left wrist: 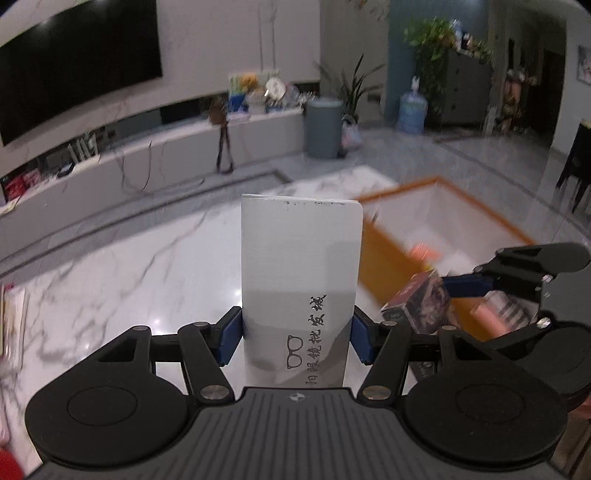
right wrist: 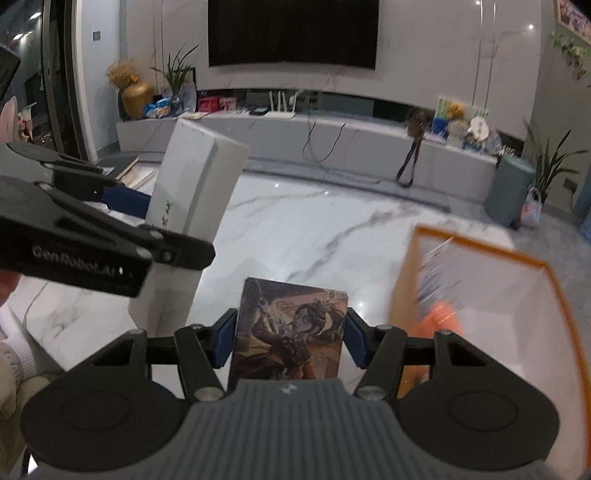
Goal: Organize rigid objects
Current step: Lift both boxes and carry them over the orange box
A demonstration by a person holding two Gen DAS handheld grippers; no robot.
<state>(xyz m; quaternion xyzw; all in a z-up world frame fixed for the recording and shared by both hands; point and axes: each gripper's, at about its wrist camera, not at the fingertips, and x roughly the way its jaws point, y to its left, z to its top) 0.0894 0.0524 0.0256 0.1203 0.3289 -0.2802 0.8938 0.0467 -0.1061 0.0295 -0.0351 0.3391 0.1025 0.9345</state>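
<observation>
Two grippers, both loaded. Left gripper: fingers clamped on sides of tall white box w/ glasses logo, held above marble table. Right gripper: fingers clamped on illustrated card box. Beyond on right, orange-rimmed bin, blurred, w/ orange item inside. Far back: TV, grey trash can.

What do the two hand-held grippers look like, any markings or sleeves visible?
Both match: the left hand-held gripper and right hand-held gripper have black linkage arms with silver pivot bolts, round black side discs, blue finger pads and a ribbed grey body bearing a small logo. The right wrist view shows white "GenRobot.AI" lettering on the left unit's side, and a cream knit sleeve at the edge.
</observation>
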